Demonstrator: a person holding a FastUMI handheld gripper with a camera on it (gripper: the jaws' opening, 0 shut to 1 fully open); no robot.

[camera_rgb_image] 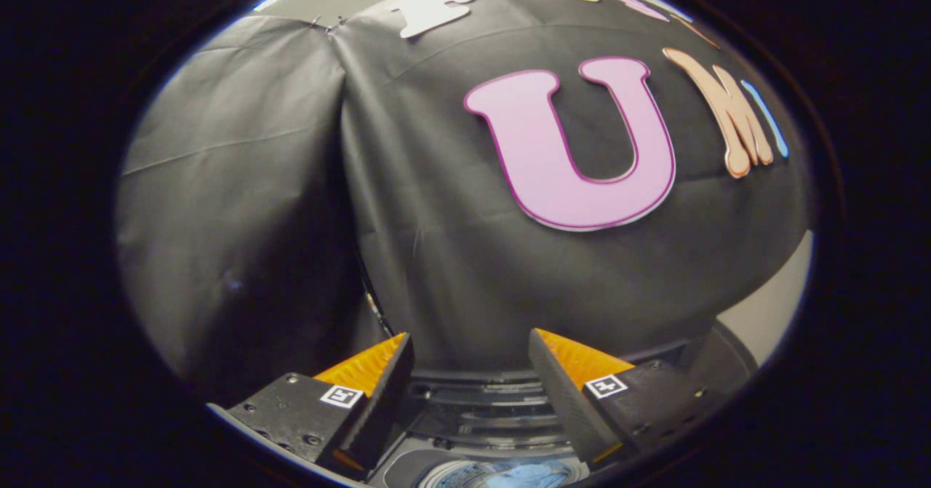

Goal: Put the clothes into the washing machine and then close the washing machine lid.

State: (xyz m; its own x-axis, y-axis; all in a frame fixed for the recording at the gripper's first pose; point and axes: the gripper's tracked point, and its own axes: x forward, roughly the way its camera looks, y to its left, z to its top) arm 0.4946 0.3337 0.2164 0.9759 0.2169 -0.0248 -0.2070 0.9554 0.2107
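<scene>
My gripper (471, 357) stands open with nothing between its fingers, held high and facing the black cloth wall. Below and between the fingers lies the washing machine (480, 408), seen from above with its dark back panel and rim. Its drum opening shows under the fingers, and blue and pale clothes (502, 476) lie inside it. The lid of the machine is hidden from me.
The black cloth wall (436, 219) hangs close ahead, folded at a corner to the left. A pale wall strip (771, 306) shows to the right of the cloth. A dark rounded edge (727, 361) of the machine sits beyond the right finger.
</scene>
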